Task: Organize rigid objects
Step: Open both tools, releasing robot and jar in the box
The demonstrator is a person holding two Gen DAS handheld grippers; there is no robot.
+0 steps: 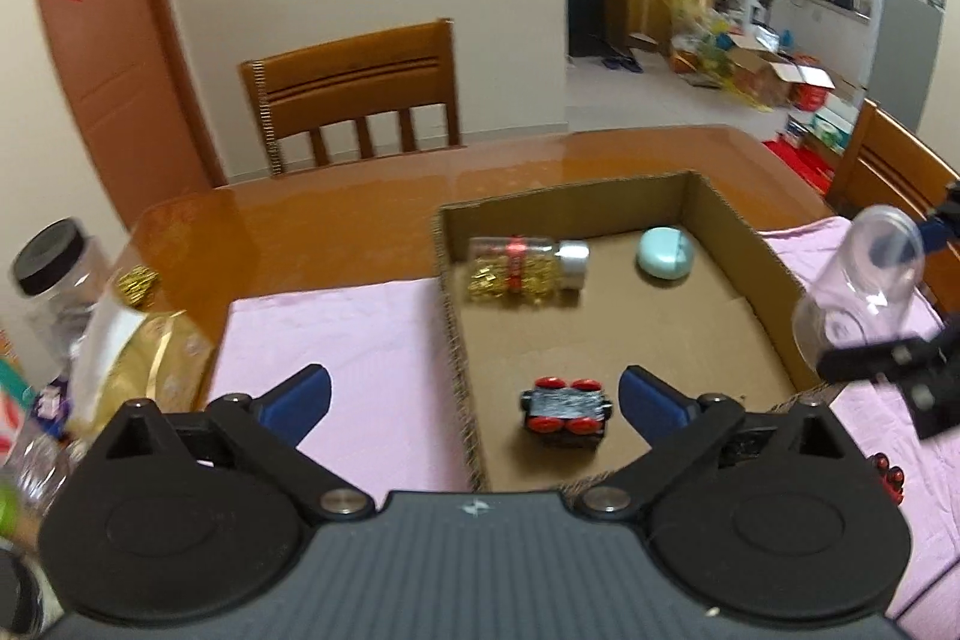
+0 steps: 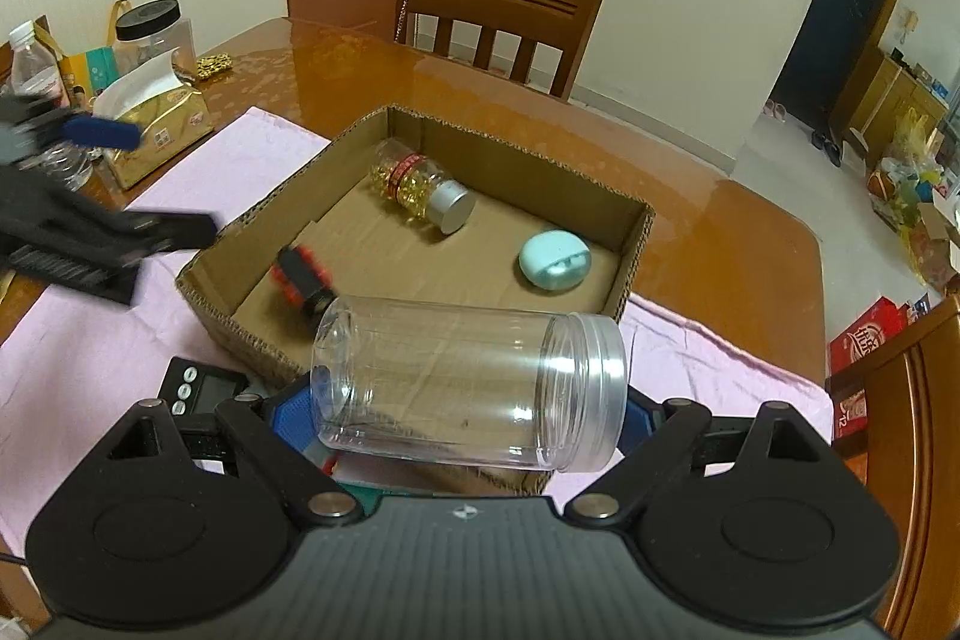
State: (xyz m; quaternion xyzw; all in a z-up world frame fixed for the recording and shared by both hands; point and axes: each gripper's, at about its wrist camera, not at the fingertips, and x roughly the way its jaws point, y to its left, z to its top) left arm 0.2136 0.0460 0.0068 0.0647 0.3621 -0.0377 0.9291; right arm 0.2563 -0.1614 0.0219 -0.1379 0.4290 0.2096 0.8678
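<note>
Clear plastic jar (image 2: 468, 379), glossy table (image 2: 690, 214)

Bottle (image 1: 527, 272), case (image 1: 665, 252) and toy car (image 1: 567, 413) (nearest) in the box (image 1: 744, 244) on the table (image 1: 336, 220).

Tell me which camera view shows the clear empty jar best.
The right wrist view: the clear jar fills the foreground, lying sideways in the right gripper, threaded mouth to the right. In the left wrist view it appears small and blurred at the right edge.

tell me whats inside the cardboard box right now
Inside the cardboard box: a capsule bottle lying on its side, a teal oval case, and a black toy car with red wheels. The clear jar in the right gripper hides the near corner.
</note>
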